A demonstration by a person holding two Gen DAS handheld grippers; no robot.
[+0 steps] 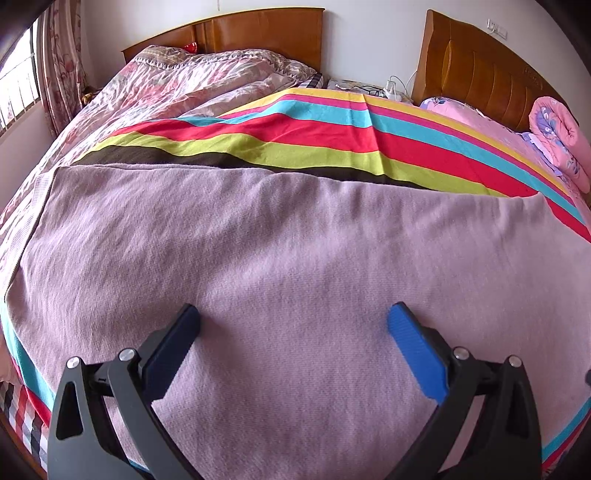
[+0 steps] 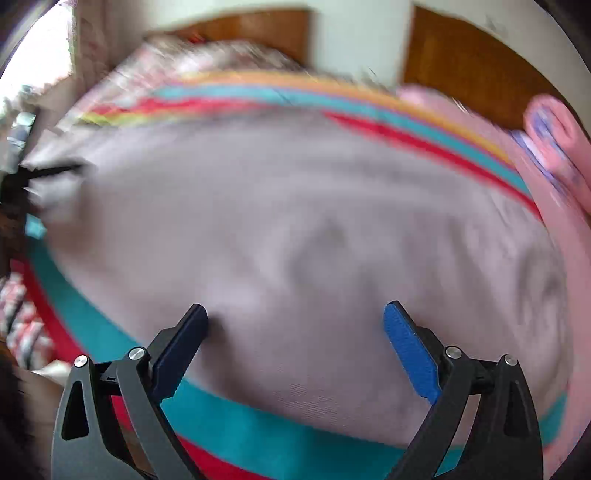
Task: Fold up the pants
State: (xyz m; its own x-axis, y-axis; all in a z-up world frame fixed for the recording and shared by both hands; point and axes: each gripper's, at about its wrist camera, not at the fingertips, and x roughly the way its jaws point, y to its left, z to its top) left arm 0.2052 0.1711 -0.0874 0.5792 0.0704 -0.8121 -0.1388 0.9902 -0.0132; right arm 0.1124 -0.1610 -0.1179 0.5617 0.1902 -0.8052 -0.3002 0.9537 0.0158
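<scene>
Left claw (image 1: pixel 293 319) spread wide, empty; right claw (image 2: pixel 295 319) likewise, blurred.

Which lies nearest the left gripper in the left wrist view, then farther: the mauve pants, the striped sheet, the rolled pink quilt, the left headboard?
1. Mauve pants, directly under the open jaws.
2. Striped sheet, just beyond.
3. Rolled pink quilt, far right.
4. Left headboard, against the back wall.
</scene>
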